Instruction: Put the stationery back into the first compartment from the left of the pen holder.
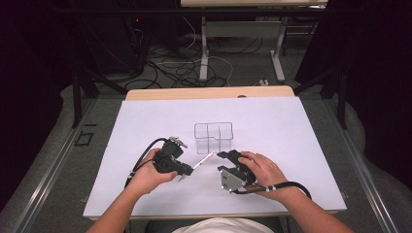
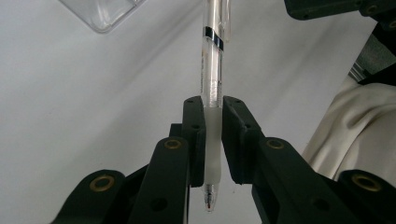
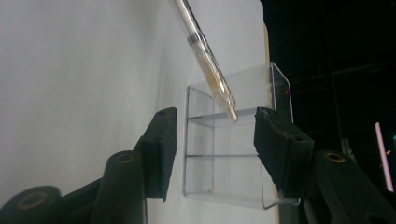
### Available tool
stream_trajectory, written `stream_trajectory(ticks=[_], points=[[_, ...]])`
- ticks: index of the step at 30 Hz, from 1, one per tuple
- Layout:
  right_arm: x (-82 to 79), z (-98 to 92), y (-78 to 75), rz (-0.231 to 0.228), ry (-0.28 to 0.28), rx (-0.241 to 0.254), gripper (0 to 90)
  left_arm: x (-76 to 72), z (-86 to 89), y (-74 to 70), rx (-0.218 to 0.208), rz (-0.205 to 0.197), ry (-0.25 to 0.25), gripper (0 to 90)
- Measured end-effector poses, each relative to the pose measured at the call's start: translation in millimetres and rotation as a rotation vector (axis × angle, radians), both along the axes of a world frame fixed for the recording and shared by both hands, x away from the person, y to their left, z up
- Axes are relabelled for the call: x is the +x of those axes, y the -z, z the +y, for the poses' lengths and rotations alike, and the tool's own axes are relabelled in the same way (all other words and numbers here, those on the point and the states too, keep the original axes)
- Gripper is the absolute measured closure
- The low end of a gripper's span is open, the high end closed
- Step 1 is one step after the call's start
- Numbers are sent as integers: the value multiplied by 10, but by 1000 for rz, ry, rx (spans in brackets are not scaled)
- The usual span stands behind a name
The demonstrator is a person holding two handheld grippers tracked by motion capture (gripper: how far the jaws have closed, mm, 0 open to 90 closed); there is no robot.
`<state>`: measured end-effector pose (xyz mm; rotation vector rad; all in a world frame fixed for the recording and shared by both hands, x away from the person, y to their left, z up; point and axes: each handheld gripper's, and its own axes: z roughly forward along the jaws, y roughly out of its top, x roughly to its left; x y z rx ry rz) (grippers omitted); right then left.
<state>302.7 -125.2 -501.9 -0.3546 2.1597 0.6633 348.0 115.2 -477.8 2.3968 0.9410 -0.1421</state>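
Left gripper (image 2: 212, 135) jaws clamped on the frosted grip of a clear pen (image 2: 212, 84), held above the white table (image 1: 145, 126). Right gripper (image 3: 212, 135) jaws part open, holding nothing; the pen's free end hangs between them, touching neither pad, before a clear plastic organizer (image 3: 233, 158).

On the white table (image 1: 145, 126) the left gripper (image 1: 183, 174) holds a clear pen (image 1: 204, 159) pointing toward the right gripper (image 1: 222, 156), just before a clear divided box (image 1: 214, 137).
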Motion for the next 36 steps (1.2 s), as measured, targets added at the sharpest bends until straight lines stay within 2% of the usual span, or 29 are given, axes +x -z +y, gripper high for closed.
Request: stream_trajectory(ticks=[1,2,5,6,7,8,9,10,12,13,16,19,20,28,30,33,36], points=[[-22,19,29,-16,-11,10,512,2,-12,9,4,1,3,796],[-27,39,22,-29,-37,-32,518,2,-25,20,3,6,7,797],[-58,101,80,-46,-71,-47,548,1,-72,53,4,17,12,796],[-62,124,83,-44,-83,-85,553,3,-87,63,7,21,16,796],[-59,145,98,-52,-103,-100,559,4,-104,74,9,25,18,796],[-72,158,121,-51,-95,-120,566,8,-118,88,13,28,25,797],[-68,175,137,-62,-111,-132,572,9,-135,99,15,33,29,797],[-73,186,165,-68,-115,-128,578,10,-151,111,17,40,33,796],[-78,206,178,-66,-123,-166,589,11,-185,134,20,46,38,796],[-76,213,203,-81,-132,-155,595,14,-200,142,21,48,45,797],[-93,234,221,-62,-127,-191,617,7,-257,158,21,58,53,796],[-89,258,250,-78,-145,-192,641,-5,-302,160,23,69,63,796],[-91,265,239,-74,-144,-218,649,-10,-318,161,25,67,67,796],[-121,318,300,-102,-153,-277,698,-28,-396,170,24,85,78,796],[-119,337,311,-119,-165,-295,717,-34,-405,168,21,83,81,796],[-127,349,330,-120,-165,-317,760,-41,-414,164,19,83,80,796],[-130,349,355,-123,-164,-320,788,-35,-414,167,21,77,85,795]])
